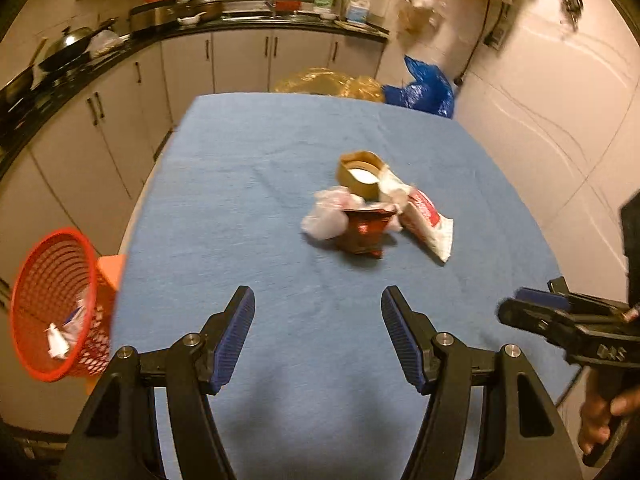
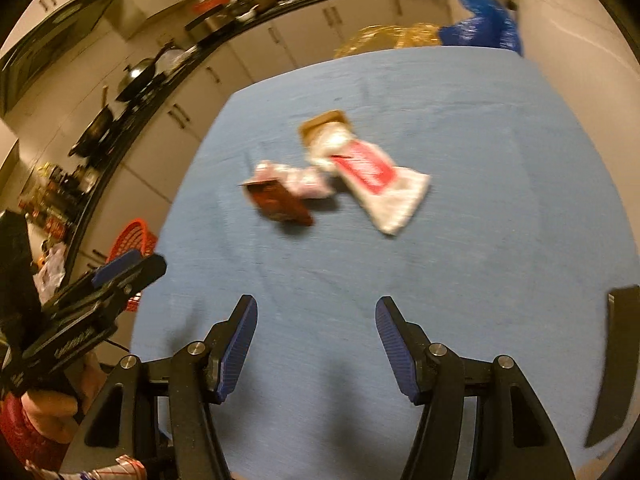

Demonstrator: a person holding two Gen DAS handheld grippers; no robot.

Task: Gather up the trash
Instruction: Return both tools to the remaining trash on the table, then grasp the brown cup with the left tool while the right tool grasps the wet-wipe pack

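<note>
From my left wrist camera, the red mesh basket (image 1: 56, 304) sits out at nine o'clock, off the left edge of the table, tilted so I look into its mouth, with a few scraps of white paper (image 1: 60, 340) lying inside. The blue tablecloth (image 1: 240, 220) fills the middle of my view. My left gripper (image 1: 318, 320) hangs at six o'clock with its jaws spread apart and nothing between the blue pads, only bare cloth. Up at about one o'clock from it, well apart from the fingertips, the trash lies in one loose heap: a crumpled pale plastic bag (image 1: 324, 216) on the left, a dark red foil wrapper (image 1: 364, 232) touching it, a brown cardboard ring (image 1: 360, 174) just behind them, and a white pouch with a red label (image 1: 428, 224) trailing off to the right. At three o'clock my right gripper (image 1: 532, 304) reaches in over the table's right edge, with a hand (image 1: 604, 420) on its grip below; from that angle I cannot tell how its jaws stand. The right wrist camera, which is blurred, shows them released, with the fingers apart over empty cloth at six o'clock. There the heap lies at twelve o'clock, the basket peeks in at nine o'clock behind the left gripper, and a flat dark object (image 2: 612, 364) lies at the cloth's right edge at three o'clock.
</note>
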